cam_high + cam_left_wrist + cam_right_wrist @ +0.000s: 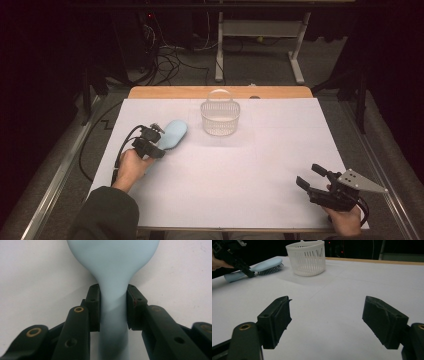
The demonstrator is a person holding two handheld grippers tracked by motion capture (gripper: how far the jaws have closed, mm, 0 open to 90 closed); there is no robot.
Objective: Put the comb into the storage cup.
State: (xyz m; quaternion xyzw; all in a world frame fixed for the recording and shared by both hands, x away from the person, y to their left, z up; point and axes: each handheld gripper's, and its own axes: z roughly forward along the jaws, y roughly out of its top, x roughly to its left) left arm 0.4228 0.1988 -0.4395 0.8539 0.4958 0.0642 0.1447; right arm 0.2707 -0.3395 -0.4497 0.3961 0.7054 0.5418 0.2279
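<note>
At the left of the white table, the light-blue hairbrush is seen lying bristles-down, its handle clamped between the pads of the left gripper. Just beside the brush head, toward the table's far edge, a white slatted basket is placed upright. Near the right front corner, the right gripper is held with its jaws wide apart, nothing between them.

White table: blue hairbrush & white basket on it.
</note>
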